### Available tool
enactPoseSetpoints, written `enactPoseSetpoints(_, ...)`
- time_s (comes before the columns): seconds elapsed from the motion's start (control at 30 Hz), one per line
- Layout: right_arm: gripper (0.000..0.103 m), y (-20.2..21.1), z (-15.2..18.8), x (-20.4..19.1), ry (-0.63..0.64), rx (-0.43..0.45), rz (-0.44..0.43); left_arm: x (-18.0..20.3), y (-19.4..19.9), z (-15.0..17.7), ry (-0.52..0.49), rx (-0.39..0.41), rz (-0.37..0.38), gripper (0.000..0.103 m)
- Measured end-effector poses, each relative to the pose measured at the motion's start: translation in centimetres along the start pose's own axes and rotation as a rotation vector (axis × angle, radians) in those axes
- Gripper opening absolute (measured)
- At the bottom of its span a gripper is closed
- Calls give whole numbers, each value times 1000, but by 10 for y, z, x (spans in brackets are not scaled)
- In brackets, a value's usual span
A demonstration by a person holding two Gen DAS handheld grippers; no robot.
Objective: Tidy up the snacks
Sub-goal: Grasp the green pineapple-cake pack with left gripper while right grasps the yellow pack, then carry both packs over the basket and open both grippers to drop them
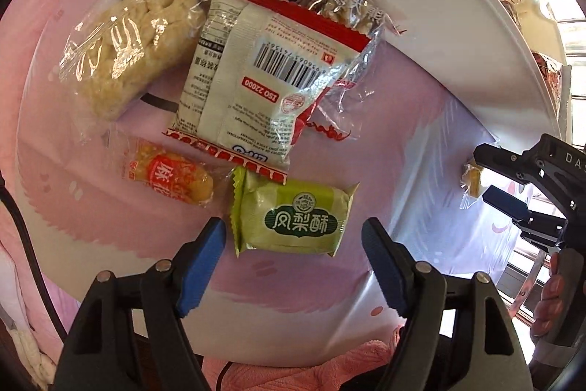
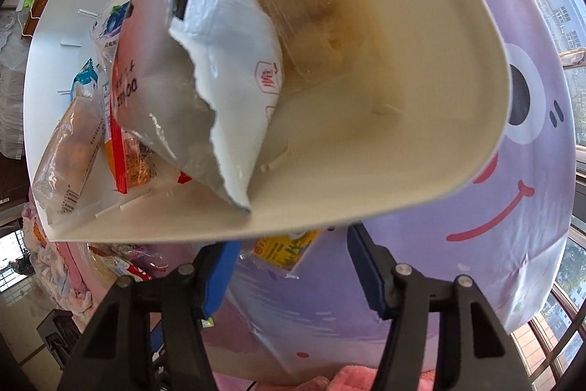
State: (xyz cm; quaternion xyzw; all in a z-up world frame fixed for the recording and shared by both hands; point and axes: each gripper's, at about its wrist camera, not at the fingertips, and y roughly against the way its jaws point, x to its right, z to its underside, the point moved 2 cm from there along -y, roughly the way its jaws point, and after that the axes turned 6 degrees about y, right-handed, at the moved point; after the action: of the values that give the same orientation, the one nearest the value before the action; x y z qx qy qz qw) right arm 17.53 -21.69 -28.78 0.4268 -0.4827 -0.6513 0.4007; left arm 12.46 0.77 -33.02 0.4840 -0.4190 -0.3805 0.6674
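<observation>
A green pineapple-cake packet (image 1: 296, 218) lies on the pink and lilac cloth. My left gripper (image 1: 293, 226) points down over it, open, with a blue pad on each side and small gaps to the wrapper. Around it lie an orange twist-snack packet (image 1: 172, 178), a white and red sachet (image 1: 263, 79) and a clear-wrapped beige pastry (image 1: 135, 39). My right gripper (image 2: 293, 244) stands open astride a yellow packet (image 2: 284, 250) that is half hidden under the rim of the white tray (image 2: 366, 200). From the left wrist view, the right gripper (image 1: 505, 200) shows beside that yellow packet (image 1: 472, 178).
The white tray (image 1: 439, 24) holds several snacks, among them a large torn white bag (image 2: 219, 79) and a clear-wrapped bun (image 2: 66, 149). More wrapped snacks (image 1: 340, 6) sit against the tray's edge. A hand (image 1: 553, 295) holds the right gripper. Windows lie at the right.
</observation>
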Motion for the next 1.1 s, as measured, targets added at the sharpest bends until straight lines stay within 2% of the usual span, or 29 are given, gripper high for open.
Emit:
enactPoseSetpoints(0.07, 56, 1, -1, -3, 3, 8, 9, 4, -2, -8, -19, -14, -12, 65)
enactPoseSetpoints(0.3, 44, 0, -4, -11, 11, 1, 107, 20, -3, -15, -68, -22, -57, 61)
enactPoseSetpoints(0.47, 29, -4, -2, -17, 6, -1, 160, 25, -4, -14, -74, -16, -49, 53)
enactPoseSetpoints(0.73, 26, -8, 1, 4, 30, -8, 104, 26, 0, -14, -71, -10, -47, 50)
enactPoseSetpoints(0.87, 26, -9, 16, -5, 47, -10, 80, 22, 7, -8, -62, 4, -50, 49)
enactPoseSetpoints(1.1, 26, 11, 33, -11, 129, 33, 51, 31, 26, 13, -98, 79, -56, 50)
